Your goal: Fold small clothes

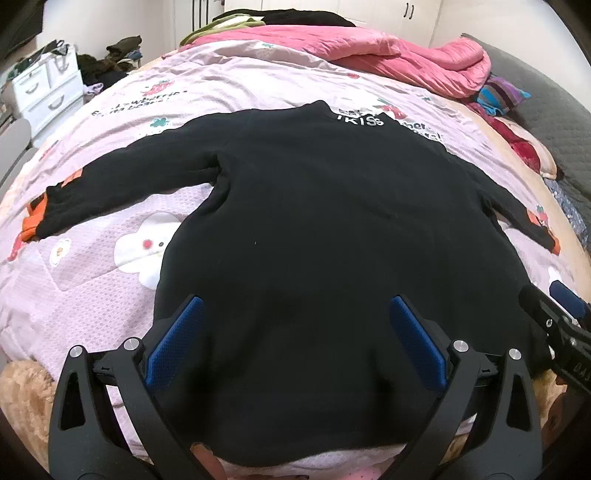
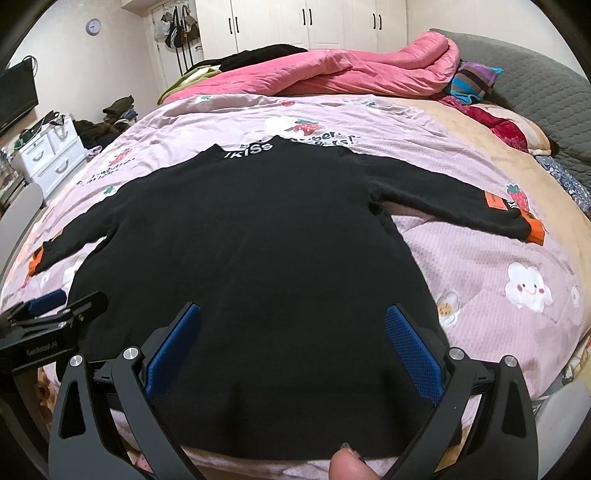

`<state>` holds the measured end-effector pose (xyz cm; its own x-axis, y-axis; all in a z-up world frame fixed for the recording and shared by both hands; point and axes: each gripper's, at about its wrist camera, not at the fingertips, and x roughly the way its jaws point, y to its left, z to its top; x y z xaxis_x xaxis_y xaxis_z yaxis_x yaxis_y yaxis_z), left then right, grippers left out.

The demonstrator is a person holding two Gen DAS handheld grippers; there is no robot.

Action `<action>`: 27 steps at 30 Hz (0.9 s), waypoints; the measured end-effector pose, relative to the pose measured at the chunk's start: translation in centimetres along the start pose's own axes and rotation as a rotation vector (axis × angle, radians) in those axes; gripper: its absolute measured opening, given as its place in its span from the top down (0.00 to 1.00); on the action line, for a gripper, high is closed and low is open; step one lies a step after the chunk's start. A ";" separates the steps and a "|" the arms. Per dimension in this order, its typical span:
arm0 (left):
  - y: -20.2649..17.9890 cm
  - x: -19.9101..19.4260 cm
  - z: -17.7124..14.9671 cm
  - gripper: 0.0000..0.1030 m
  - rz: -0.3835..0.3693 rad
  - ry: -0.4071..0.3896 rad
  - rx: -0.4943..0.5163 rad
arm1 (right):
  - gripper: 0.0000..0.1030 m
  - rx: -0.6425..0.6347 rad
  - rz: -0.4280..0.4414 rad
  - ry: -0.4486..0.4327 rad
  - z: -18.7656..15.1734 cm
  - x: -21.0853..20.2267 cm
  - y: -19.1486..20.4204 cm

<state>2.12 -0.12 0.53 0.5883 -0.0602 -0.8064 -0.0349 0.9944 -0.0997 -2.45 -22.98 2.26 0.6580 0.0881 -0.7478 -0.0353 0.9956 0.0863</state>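
Nearest the left wrist camera, the left gripper (image 1: 295, 306) hangs with its two blue-padded fingers (image 1: 173, 343) spread wide, nothing between them, above the lower part of a black sweater (image 1: 332, 229). The right gripper (image 2: 293, 314) is likewise spread wide and holds nothing, poised over the same hem region; a fingertip (image 2: 349, 465) of the person shows at the bottom edge of the right wrist view. Each gripper appears at the edge of the other's view, the left one low on the left side of the right wrist view, beside the sweater's hem corner. The sweater lies flat and face down on a pale pink quilt (image 2: 480, 258) printed with strawberries and white cloud faces, hem toward the cameras, collar away, both sleeves stretched out to the sides. White lettering (image 2: 248, 150) runs across the collar, and the cuffs end in orange trim (image 2: 535, 230). Beyond the collar, a bright pink comforter (image 2: 351, 70) is bunched across the far part of the bed, with a striped cushion (image 2: 472, 83) at its right end and dark clothes piled behind it. To the far left stands a white drawer unit (image 2: 51, 155), and white wardrobe doors (image 2: 306, 22) line the back wall.
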 end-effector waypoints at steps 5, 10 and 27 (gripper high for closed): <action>-0.3 0.5 1.3 0.09 0.002 -0.001 0.002 | 0.04 0.023 0.003 0.011 2.1 0.8 -0.3; -0.5 1.2 2.9 0.09 -0.004 0.007 -0.001 | 0.04 0.012 0.002 -0.001 4.1 1.1 0.0; -1.0 2.9 9.4 0.09 0.011 -0.011 0.011 | 0.04 0.014 0.043 -0.093 12.4 1.7 1.8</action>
<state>11.47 -0.47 3.80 0.5968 -0.0486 -0.8009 -0.0327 0.9959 -0.0848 7.93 -21.42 9.32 0.7231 0.1268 -0.6789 -0.0548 0.9904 0.1266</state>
